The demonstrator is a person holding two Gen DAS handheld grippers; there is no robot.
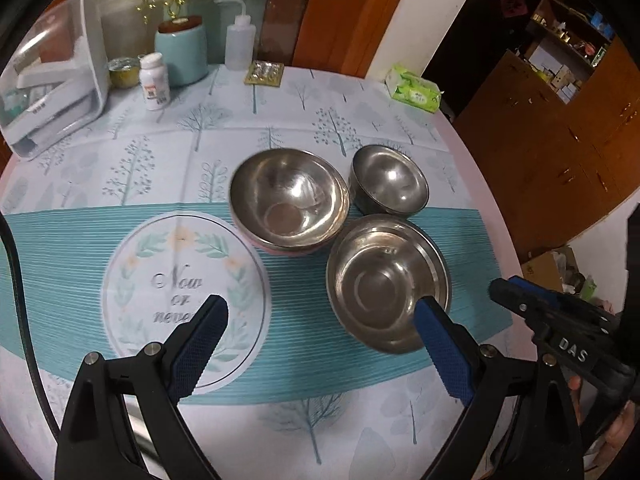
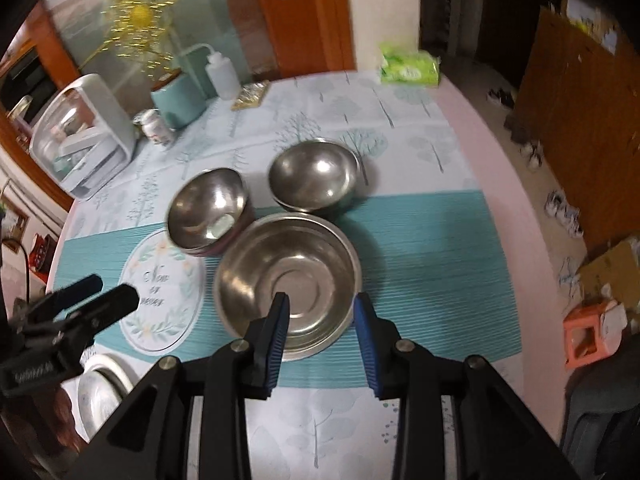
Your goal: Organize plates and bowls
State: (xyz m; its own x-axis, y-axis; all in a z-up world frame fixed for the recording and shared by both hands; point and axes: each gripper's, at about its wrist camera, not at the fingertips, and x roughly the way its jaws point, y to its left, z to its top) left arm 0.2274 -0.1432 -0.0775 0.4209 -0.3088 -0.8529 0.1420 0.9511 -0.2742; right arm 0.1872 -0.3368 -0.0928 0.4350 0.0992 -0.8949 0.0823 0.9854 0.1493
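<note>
Steel bowls: three on the tablecloth, clustered touching for stacking, I judge.
Near bowl: widest, likely the base.
Pink-based bowl: behind left.
Small bowl: behind right.
Plate: table edge, apart.
Right gripper: parted, empty, above the near bowl's rim.
Left gripper: wide apart, grasping nothing.

The right wrist view is motion-blurred. A round silver plate at lower left is partly hidden behind the black left gripper and cut off below.
</note>
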